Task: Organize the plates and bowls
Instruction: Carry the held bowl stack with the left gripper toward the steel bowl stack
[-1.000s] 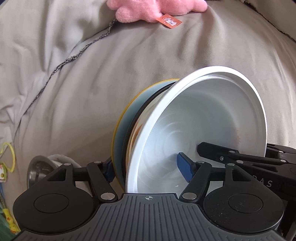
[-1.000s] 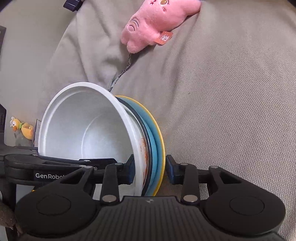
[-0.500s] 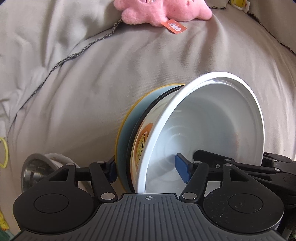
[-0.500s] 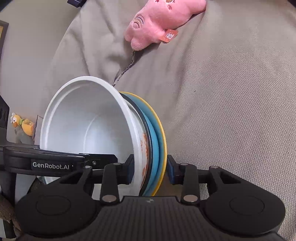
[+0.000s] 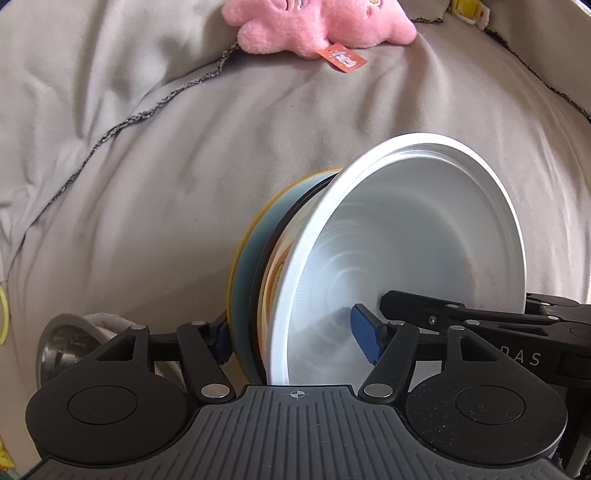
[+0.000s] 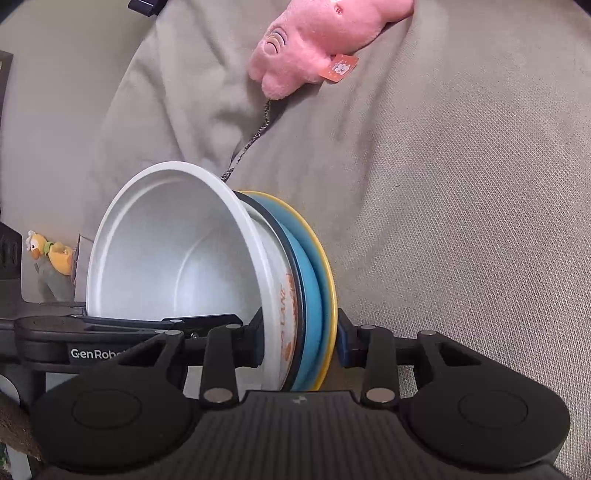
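A stack of dishes is held on edge above a grey blanket: a white metal bowl (image 5: 406,258), a black-rimmed plate with orange print (image 5: 275,269), a blue plate (image 5: 247,273) and a yellow plate. My left gripper (image 5: 295,339) is shut on the stack from one side. My right gripper (image 6: 299,341) is shut on the same stack from the other side, with the white bowl (image 6: 166,251), blue plate (image 6: 310,295) and yellow plate (image 6: 330,291) between its fingers.
A pink plush toy (image 5: 317,26) with an orange tag lies on the blanket at the back; it also shows in the right wrist view (image 6: 314,48). A steel bowl (image 5: 66,343) sits low left. A yellow duck toy (image 6: 51,254) is at the left.
The stack and both grippers have shifted a little forward over the blanket toward the pink toy. The grip is unchanged.
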`<state>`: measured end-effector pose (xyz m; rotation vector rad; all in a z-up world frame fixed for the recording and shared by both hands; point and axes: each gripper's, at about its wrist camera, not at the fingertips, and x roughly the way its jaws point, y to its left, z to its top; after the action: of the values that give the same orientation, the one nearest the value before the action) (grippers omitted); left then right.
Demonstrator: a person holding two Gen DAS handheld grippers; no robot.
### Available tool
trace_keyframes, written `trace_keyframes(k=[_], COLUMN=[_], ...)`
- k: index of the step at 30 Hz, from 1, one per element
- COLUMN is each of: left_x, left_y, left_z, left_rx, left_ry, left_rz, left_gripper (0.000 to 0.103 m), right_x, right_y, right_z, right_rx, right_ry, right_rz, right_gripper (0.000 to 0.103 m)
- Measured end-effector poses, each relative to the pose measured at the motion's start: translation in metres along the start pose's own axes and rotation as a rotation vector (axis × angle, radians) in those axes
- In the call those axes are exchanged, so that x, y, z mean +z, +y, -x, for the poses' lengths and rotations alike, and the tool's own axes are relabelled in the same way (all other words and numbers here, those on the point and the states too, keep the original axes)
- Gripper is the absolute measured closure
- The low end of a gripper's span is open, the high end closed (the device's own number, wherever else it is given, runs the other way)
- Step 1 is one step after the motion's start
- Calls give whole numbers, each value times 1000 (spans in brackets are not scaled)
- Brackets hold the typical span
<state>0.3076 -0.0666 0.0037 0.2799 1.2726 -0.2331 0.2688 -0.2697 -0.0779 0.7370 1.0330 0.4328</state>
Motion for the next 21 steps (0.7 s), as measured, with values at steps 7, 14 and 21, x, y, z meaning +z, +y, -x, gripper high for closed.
trace_keyframes(k=[7, 14, 21], left_x=[0, -1, -7], left_y=[1, 7, 7], left_z=[-1, 1, 5], left_rx=[-15, -46, -56], left_ry=[-3, -34, -87], left_rz=[22, 33, -1], left_gripper=[34, 37, 38], right_x=[-2, 2, 8], right_y=[3, 8, 12], right_z=[-2, -2, -3], right_rx=[4, -8, -22], right_ry=[11, 24, 39], right_rz=[14, 22, 27], right_gripper=[68, 64, 62])
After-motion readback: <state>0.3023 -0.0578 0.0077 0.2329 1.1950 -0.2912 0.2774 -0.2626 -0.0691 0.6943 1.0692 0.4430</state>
